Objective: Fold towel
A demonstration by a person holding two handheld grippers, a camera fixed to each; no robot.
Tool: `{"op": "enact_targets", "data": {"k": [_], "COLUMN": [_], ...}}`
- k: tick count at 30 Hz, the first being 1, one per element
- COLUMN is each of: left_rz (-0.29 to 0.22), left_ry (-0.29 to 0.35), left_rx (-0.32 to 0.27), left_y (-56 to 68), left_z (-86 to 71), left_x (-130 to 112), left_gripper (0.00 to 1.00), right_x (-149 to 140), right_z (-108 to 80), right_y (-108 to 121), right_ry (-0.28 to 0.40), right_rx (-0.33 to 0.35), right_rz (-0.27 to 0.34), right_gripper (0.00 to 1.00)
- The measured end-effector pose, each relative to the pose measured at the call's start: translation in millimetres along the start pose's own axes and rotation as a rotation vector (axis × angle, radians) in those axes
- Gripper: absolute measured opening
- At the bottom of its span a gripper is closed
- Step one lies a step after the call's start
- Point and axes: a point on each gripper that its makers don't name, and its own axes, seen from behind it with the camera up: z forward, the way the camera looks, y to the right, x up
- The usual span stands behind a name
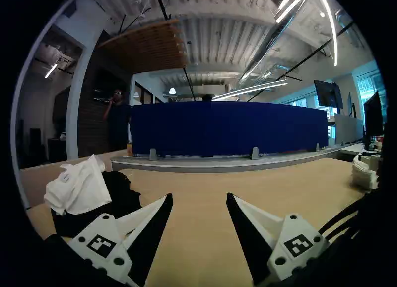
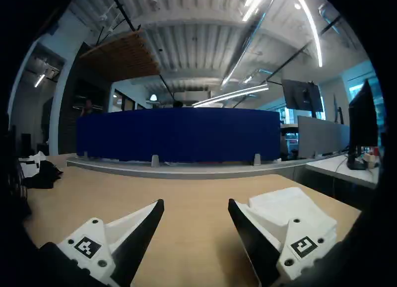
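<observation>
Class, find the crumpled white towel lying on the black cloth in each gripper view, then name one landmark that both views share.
Left gripper view: the crumpled white towel is at lower left, large and near, lying on the black cloth.
Right gripper view: the crumpled white towel is small at the far left edge, beside the black cloth.
Shared landmark: the blue partition running across the middle of both.

A blue partition (image 1: 233, 128) stands behind the wooden table (image 1: 208, 197), a dark monitor (image 2: 364, 123) alongside
</observation>
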Motion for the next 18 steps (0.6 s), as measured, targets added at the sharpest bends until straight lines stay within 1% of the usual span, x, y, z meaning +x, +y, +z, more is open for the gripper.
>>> {"op": "enact_targets", "data": {"k": [18], "left_rz": [0.000], "left_ry": [0.000], "left_rx": [0.000], "left_y": [0.4], "left_z": [-2.6], "left_x": [0.5], "left_gripper": [0.80], "right_x": [0.3], "right_z": [0.0], "right_y": [-0.8], "right_ry": [0.000], "right_rx": [0.000], "right_rz": [0.000], "right_gripper": [1.00]}}
